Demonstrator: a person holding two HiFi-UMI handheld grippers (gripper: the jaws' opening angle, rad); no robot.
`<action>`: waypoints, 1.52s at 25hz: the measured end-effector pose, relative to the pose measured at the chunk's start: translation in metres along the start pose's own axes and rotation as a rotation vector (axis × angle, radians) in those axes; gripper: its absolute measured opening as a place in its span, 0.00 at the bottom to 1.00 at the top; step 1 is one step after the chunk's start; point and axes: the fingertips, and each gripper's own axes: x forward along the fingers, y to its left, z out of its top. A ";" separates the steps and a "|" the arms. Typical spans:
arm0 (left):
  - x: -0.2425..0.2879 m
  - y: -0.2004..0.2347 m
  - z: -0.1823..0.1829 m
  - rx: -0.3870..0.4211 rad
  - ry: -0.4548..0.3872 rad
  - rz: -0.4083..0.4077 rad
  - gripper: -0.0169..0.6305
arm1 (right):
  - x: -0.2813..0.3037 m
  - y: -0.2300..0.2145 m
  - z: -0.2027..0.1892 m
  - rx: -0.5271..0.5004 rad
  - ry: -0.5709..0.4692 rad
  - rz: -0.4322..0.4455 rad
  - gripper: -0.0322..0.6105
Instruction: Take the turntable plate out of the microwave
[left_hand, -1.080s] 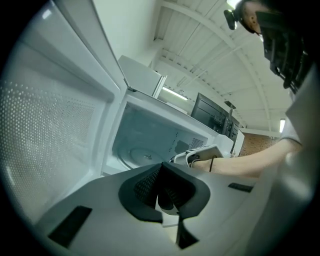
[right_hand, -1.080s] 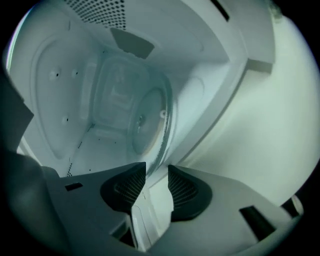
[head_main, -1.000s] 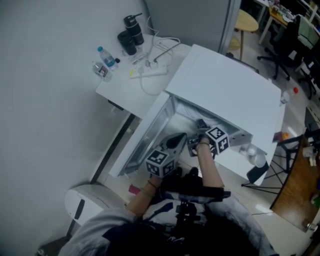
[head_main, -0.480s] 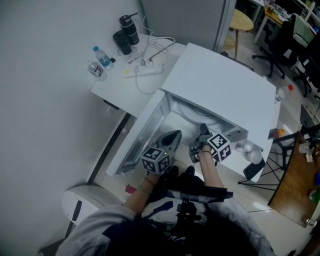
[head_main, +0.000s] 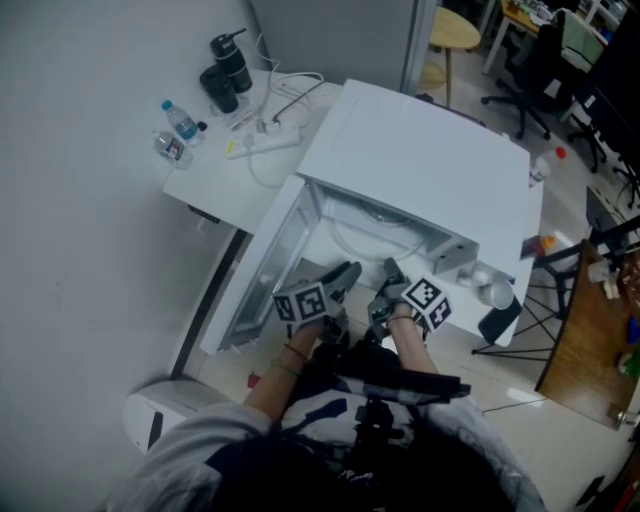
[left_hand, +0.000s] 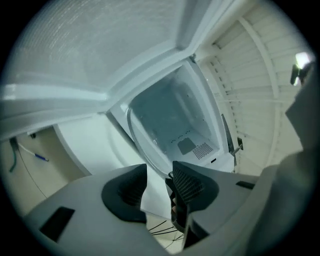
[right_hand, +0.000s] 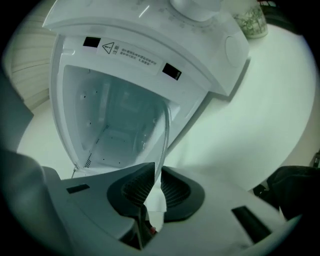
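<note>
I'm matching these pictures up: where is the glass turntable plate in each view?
Head view: turntable plate, a faint clear arc in the microwave cavity, mid-picture.
Left gripper view: turntable plate, see-through disc across the centre.
Right gripper view: turntable plate, edge-on, rising from the right gripper at bottom centre.
Shared landmark: the white microwave cavity.

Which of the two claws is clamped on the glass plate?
The right claw: it pinches the rim of the turntable plate. The left claw is opening, its sides apart, gripping nothing.
</note>
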 end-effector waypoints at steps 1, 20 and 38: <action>0.003 0.001 0.000 -0.022 -0.003 -0.006 0.26 | -0.001 -0.001 0.001 -0.010 -0.001 0.003 0.10; 0.053 0.023 0.011 -0.295 -0.058 -0.106 0.09 | -0.023 0.004 -0.008 -0.387 0.113 0.126 0.18; -0.009 0.011 -0.003 -0.244 -0.024 -0.097 0.09 | 0.013 0.009 0.018 -0.316 0.114 0.294 0.34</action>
